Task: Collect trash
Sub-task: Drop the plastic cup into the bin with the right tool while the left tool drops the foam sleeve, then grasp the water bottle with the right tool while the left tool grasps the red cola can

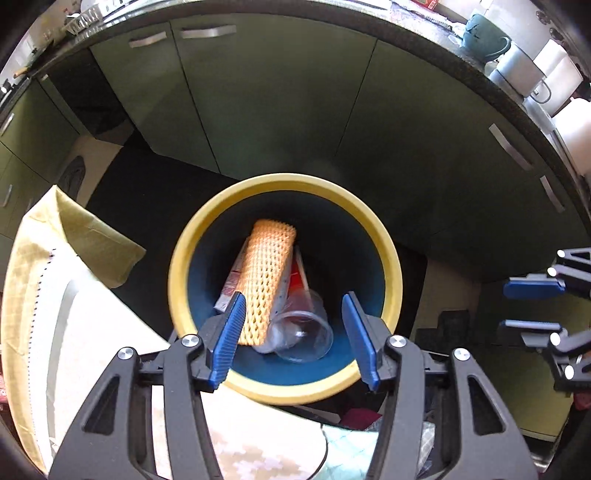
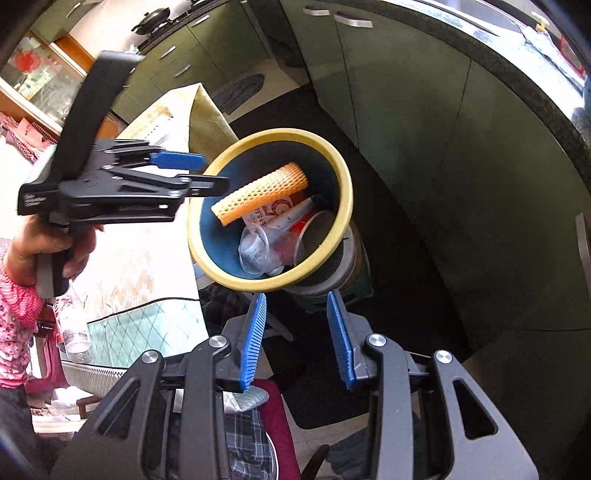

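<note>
A blue bin with a yellow rim [image 1: 207, 236] stands on the floor; it also shows in the right wrist view [image 2: 343, 177]. Inside lie an orange foam net sleeve [image 1: 267, 266] [image 2: 258, 192], a clear plastic cup [image 1: 304, 338] [image 2: 258, 247], a red paper cup [image 2: 314, 229] and printed wrappers [image 1: 231, 284]. My left gripper [image 1: 295, 299] is open and empty right above the bin's mouth; it shows at the left of the right wrist view [image 2: 214, 173]. My right gripper [image 2: 297, 299] is open and empty, beside the bin's near rim; it shows at the right edge of the left wrist view [image 1: 508, 306].
Green kitchen cabinets [image 1: 277, 99] with a dark countertop [image 1: 424, 40] stand behind the bin. A table with a pale cloth [image 1: 92, 314] lies to the left. Mugs [image 1: 480, 33] stand on the counter. A dark mat [image 2: 388, 229] covers the floor. Clothes [image 2: 258, 435] lie below.
</note>
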A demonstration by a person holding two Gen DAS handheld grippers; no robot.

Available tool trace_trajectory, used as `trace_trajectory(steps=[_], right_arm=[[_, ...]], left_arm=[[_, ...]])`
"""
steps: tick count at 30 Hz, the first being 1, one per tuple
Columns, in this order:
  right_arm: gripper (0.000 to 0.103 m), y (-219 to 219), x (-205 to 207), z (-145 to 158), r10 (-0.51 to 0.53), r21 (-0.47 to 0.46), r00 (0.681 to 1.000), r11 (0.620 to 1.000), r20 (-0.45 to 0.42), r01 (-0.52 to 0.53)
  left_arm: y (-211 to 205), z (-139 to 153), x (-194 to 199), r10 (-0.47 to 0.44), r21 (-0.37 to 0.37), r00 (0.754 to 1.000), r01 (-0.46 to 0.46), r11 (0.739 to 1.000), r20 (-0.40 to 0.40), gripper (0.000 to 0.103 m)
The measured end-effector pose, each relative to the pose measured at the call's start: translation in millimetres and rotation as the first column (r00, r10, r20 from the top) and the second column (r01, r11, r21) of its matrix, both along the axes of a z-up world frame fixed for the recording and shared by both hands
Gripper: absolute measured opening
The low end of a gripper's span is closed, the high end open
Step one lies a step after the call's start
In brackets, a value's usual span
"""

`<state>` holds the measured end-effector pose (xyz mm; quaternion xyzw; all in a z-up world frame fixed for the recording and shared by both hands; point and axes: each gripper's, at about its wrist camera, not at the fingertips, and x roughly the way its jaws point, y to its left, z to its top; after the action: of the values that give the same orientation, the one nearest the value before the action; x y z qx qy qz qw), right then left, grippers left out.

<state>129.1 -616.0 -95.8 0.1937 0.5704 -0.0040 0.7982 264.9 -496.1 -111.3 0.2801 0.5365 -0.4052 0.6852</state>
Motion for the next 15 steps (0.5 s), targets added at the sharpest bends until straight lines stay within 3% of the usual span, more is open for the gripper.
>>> trace_trajectory(steps=[4,9,12,15], right_arm=[[0.035,16.7,2.7,5.7,0.043,-0.01,0.999,0.999,0.0,-0.043],[0.035,52.4,8.8,14.9,0.117,-0.054,0.993,0.992,-0.009,-0.118],[0.04,92.3,24.2,21.4,0.198,-0.066,0.98,0.978,0.0,-0.197],[0.04,150.7,45.0,30.3,0.326,-0.076,0.945,0.943,0.012,-0.324]], left_arm=[[44.3,38.4,-9.9,0.031,-0.039,1.0,-0.031,0.999,0.003,0.054],[141.2,89.1,-26.1,0.093,-0.081,0.995,-0.09,0.993,0.04,0.058],[210.3,110.3,-33.8,0.181,-0.107,0.982,-0.174,0.979,0.055,0.058],[276.9,128.6,-44.8,0.279,-0.131,0.957,-0.268,0.955,0.079,0.06]])
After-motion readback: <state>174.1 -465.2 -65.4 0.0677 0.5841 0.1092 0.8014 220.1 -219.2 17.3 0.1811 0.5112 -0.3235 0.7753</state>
